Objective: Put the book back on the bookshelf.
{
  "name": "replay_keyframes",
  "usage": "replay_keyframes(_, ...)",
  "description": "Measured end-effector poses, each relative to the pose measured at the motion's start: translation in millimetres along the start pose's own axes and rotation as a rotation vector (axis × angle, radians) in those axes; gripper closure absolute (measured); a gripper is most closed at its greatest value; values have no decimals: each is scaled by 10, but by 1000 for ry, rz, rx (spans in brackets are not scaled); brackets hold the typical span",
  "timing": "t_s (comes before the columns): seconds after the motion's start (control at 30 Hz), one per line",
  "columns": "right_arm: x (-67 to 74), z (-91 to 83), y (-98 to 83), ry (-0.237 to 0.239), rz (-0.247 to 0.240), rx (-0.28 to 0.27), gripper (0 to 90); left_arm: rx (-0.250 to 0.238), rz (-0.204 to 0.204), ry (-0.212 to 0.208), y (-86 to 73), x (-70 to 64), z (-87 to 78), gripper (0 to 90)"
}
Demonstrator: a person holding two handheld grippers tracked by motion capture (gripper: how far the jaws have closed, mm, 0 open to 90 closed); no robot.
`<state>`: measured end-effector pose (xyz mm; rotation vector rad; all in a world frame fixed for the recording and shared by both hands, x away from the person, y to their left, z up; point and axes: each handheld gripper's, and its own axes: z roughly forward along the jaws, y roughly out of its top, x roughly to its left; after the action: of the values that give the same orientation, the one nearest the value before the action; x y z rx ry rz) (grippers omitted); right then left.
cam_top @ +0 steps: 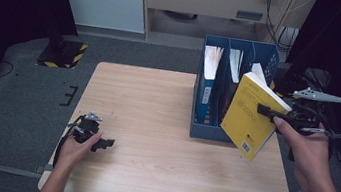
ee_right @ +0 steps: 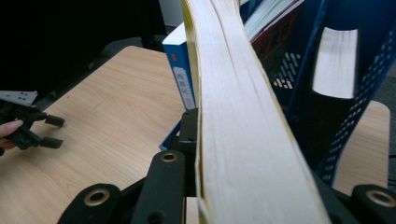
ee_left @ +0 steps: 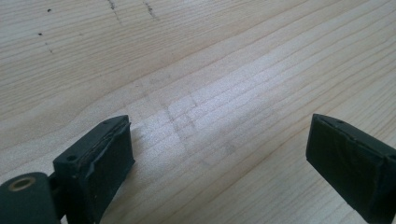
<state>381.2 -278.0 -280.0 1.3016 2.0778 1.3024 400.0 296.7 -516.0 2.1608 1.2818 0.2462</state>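
**Yellow book clamped in the right gripper beside the blue file rack**

The right gripper [cam_top: 268, 111] is clenched on the yellow book [cam_top: 251, 115], its jaws pinching the book's upper right corner. The book hangs tilted in the air, off the table [cam_top: 154, 124], just in front of the right end of the blue file rack [cam_top: 204, 128] and overlapping it in the high view. Its lower corner dips toward the table edge in front of the rack. The right hand [cam_top: 304, 150] sits to the right of the rack, past the table's edge.

The left gripper [cam_top: 101, 143] rests well left of the rack, near the front left of the table, held by the left hand [cam_top: 75, 148]. Its jaws stand apart with nothing between them.

The high view gives the book's yellow cover and its barcode. The right gripper view instead looks along the book's page edge [ee_right: 243, 140], pale and thick, rising from between the jaws. It also brings out what stands in the rack: a blue-spined book [ee_right: 180, 70] left of the page edge, further books behind, and the rack's perforated blue wall [ee_right: 359, 107] on the right. The left gripper shows small at that view's left edge [ee_right: 51, 131]. The left gripper view shows bare wood grain between its two black jaws.
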Motion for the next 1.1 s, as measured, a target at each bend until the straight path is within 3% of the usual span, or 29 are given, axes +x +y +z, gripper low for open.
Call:
replay_keyframes(0.23,-45,37,80,-55,4,-9,752,0,1,0,1,-2,1,68)
replay_keyframes(0.4,-103,157,152,-118,9,-1,751,-1,2,-1,3,-1,1,68)
replay_keyframes(0.73,-181,351,266,-181,36,9,751,0,4,0,5,-6,2,68)
replay_keyframes(1.1,-142,547,328,-200,44,14,751,0,5,-1,8,-5,1,68)
